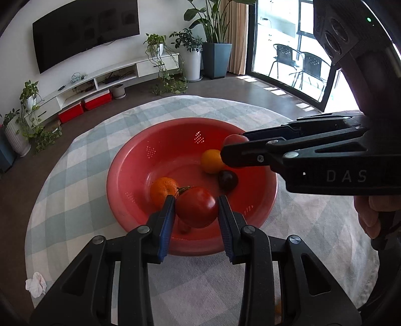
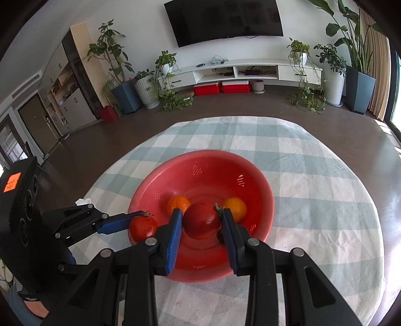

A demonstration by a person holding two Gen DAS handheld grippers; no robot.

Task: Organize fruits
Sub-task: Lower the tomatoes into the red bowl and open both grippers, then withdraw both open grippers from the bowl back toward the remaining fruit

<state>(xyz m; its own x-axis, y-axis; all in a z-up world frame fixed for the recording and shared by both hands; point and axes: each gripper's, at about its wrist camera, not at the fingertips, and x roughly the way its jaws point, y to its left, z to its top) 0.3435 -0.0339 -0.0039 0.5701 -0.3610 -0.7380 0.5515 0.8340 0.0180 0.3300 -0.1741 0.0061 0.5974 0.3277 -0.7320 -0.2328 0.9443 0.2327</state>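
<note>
Both grippers grasp a tomato each, the left gripper [image 1: 196, 208] on its tomato [image 1: 196, 207] above the red bowl's [image 1: 130, 160] near rim, the right gripper [image 2: 200, 223] likewise on the second tomato [image 2: 201, 220]; lower each gently, clear of the oranges [image 1: 163, 191].

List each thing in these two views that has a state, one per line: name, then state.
left gripper: shut on a red tomato
right gripper: shut on a red fruit
red colander: on the checked cloth, holding loose fruit
television: off
</note>
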